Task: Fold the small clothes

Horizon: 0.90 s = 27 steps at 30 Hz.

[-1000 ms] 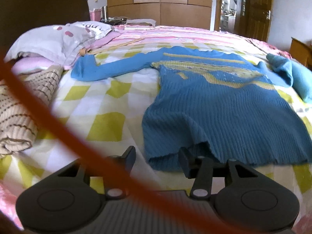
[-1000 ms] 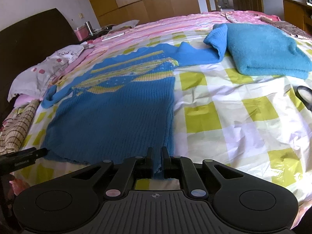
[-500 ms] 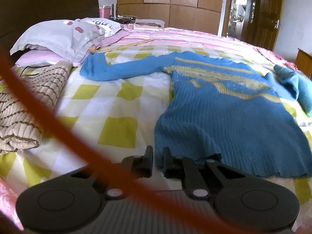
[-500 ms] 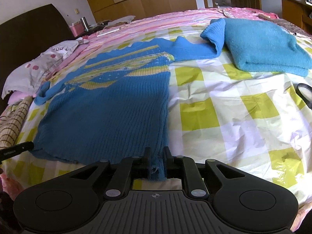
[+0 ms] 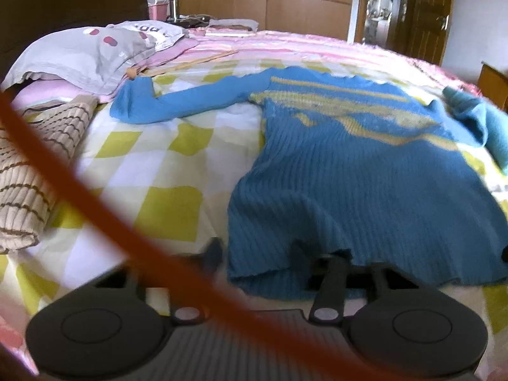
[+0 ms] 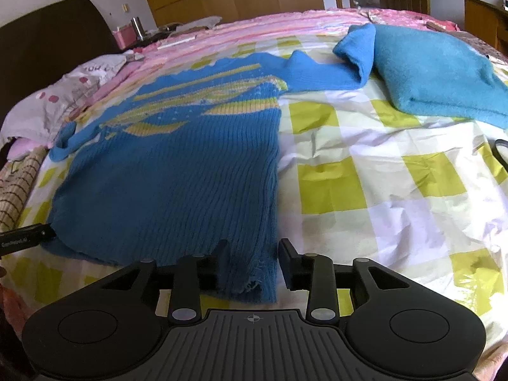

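A blue ribbed sweater with yellow stripes lies spread flat on the bed, sleeves out to both sides. My left gripper is at its near left hem corner. Its jaws are opening and stand apart, with the hem corner lying loose between them; this view is blurred. In the right wrist view the same sweater fills the left half. My right gripper is at the near right hem corner. Its jaws are opening too, and the frayed corner sits between the fingers without being pinched. The left gripper's tip shows at the left edge.
The bed has a yellow and white checked sheet. A folded turquoise sweater lies at the far right, a beige striped knit at the left, pillows by the headboard. An orange cable crosses the left lens.
Half a second ago both grippers were shut at the hem corners. Both have now spread their jaws, and the hem lies loose between them. The sweater stays flat.
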Available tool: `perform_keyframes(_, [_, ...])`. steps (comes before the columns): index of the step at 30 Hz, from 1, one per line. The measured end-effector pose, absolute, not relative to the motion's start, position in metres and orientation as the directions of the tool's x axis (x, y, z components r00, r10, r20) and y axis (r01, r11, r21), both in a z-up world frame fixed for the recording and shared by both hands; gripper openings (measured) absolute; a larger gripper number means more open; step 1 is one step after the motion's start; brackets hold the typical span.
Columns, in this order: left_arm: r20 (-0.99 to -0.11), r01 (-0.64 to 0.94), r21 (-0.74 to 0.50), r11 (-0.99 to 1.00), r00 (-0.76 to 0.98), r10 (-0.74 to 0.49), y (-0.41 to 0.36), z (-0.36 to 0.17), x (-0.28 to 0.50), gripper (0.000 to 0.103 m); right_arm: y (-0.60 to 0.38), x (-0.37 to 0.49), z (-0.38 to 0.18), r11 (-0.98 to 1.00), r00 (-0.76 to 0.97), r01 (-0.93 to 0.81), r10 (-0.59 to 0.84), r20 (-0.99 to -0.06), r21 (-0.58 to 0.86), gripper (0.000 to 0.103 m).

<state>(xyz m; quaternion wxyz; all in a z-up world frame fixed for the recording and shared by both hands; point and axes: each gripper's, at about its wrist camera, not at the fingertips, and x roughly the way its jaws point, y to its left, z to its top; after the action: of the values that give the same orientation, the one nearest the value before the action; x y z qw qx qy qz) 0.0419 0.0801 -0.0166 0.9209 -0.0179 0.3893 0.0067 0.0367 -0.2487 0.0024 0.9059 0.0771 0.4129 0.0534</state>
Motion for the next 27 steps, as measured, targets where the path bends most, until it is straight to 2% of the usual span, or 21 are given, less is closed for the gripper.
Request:
perform_keyframes(2, [-0.722, -0.028, -0.059, 0.998, 0.692, -0.023, 0.085, -0.015, 0.041, 0.016, -0.248, 0.039, 0.0, 0.983, 0.647, -0.038, 0.161, -0.745, 0.179, 0.032])
perform_keyframes(3, [-0.727, -0.03, -0.081, 0.996, 0.686, -0.039, 0.088, -0.014, 0.04, 0.015, -0.246, 0.04, 0.0, 0.985, 0.645, -0.042, 0.155, -0.748, 0.167, 0.03])
perform_keyframes(5, [-0.733, -0.026, -0.093, 0.995, 0.678, -0.05, 0.091, -0.012, 0.038, 0.015, -0.245, 0.04, 0.001, 0.987, 0.639, -0.06, 0.153, -0.754, 0.15, 0.009])
perform_keyframes(7, [-0.737, -0.023, -0.1, 0.995, 0.673, -0.058, 0.094, -0.011, 0.034, 0.014, -0.248, 0.039, 0.002, 0.984, 0.626, -0.069, 0.172, -0.761, 0.165, 0.006])
perform_keyframes(15, [-0.758, -0.012, -0.193, 0.981, 0.637, -0.141, 0.102, 0.0, 0.008, 0.014, -0.275, 0.022, 0.025, 0.991, 0.629, -0.063, 0.133, -0.766, 0.121, 0.004])
perform_keyframes(21, [-0.784, 0.026, -0.154, 0.988, 0.605, -0.138, 0.092, -0.002, -0.013, 0.014, -0.284, 0.013, 0.027, 0.994, 0.6, -0.088, 0.101, -0.793, 0.06, 0.004])
perform_keyframes(27, [-0.763, 0.034, -0.177, 0.984, 0.626, -0.159, 0.093, 0.005, -0.027, 0.018, -0.282, 0.009, 0.019, 0.994, 0.582, -0.098, 0.093, -0.808, 0.044, 0.005])
